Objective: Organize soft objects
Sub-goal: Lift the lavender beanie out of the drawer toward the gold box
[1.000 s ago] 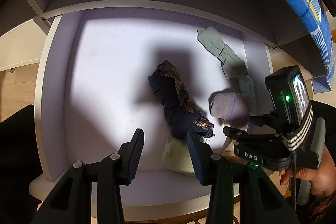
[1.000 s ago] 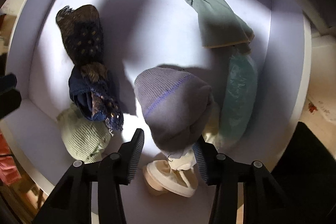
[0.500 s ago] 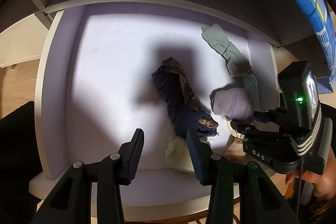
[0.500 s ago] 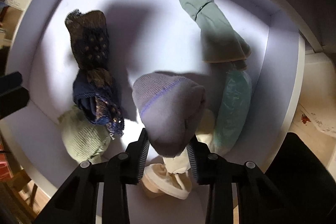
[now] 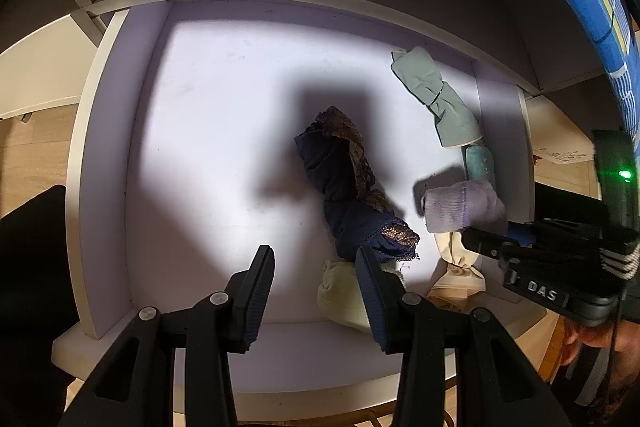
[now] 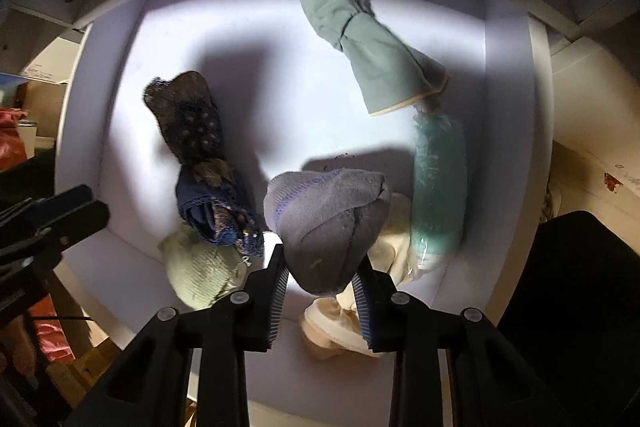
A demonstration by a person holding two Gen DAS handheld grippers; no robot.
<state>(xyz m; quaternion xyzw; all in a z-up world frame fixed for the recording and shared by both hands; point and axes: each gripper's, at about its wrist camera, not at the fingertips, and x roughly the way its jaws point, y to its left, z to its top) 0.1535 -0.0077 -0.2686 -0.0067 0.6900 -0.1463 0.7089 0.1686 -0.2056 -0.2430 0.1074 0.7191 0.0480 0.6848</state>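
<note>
Purple sock pinched and lifted in the drawer

Left wrist view: looks down into a white drawer [image 5: 100, 155] under a shelf. Left gripper [image 5: 316, 287] hangs over the front edge, jaws partly open, nothing between them. Dark blue sock roll [image 5: 344, 195] with brown lace lies in the middle of the drawer floor. Pale green bundle [image 5: 344, 291] sits at the front edge, touching the blue roll's near end and partly hidden behind the left gripper's right finger. Grey-green sock roll [image 5: 436, 99] lies near the back right corner. Teal roll [image 5: 478, 161] sits just in front of it, along the right wall. Purple sock [image 5: 460, 207] held by the right gripper [image 5: 496, 231], which comes in from the right side. Cream sock [image 5: 456, 267] lies under the purple one, near the front right corner. Part of a hand [image 5: 592, 343] holds that gripper at the right edge.

Right wrist view: right gripper [image 6: 320, 283] just been closing, now squeezing the purple sock [image 6: 328, 227] from both sides. Sock bulges up between the pads. Cream sock [image 6: 344, 327] lies below it at the front edge. Teal roll [image 6: 438, 187] along the right wall, grey-green roll [image 6: 372, 43] toward the back right corner. Blue roll [image 6: 200, 163] left of the purple sock, pale green bundle [image 6: 200, 271] at its near end. Left gripper shows dark at the left edge; cannot tell its jaws here.
</note>
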